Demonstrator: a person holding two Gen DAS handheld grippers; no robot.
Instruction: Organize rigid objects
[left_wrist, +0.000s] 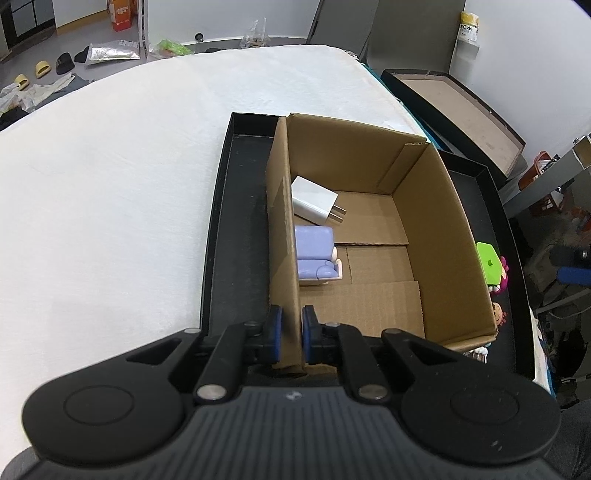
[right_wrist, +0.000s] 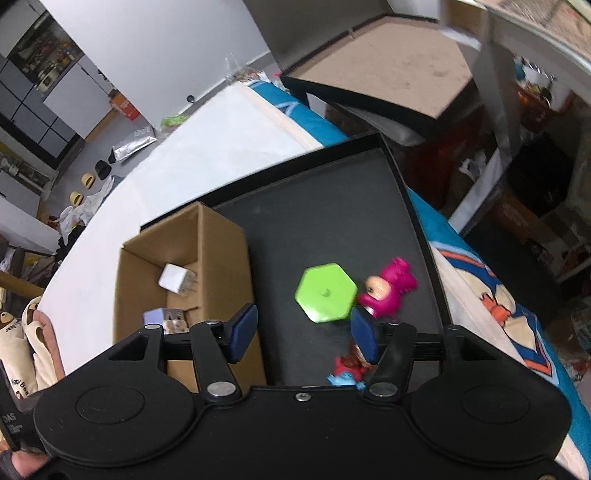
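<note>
Tongs on the left (left_wrist: 291, 338) are pinching the near left wall of the cardboard box (left_wrist: 436, 221), blue pads pressed flat on both faces of the wall. Right tongs (right_wrist: 301, 338) are hanging spread over the black tray (right_wrist: 332, 221) with nothing between the pads, the green hexagonal piece (right_wrist: 325, 292) lying just beyond them. A small red and blue toy (right_wrist: 347, 369), blurred and partly hidden by the right pad, is lying nearest on the tray; it is perhaps a figure. Just right of the green piece, a pink figure (right_wrist: 391, 288) is lying, seemingly touching it. Inside the box, against its left wall, a lilac toy (left_wrist: 316, 254) is sitting near, and a white plug adapter (left_wrist: 314, 201) is leaning just beyond it, prongs pointing right. Box and tray are resting on the white surface (left_wrist: 110, 184), the box standing in the tray's left part. Farther right, a shallow black lid with a brown inside (left_wrist: 461, 107) is lying well apart.
</note>
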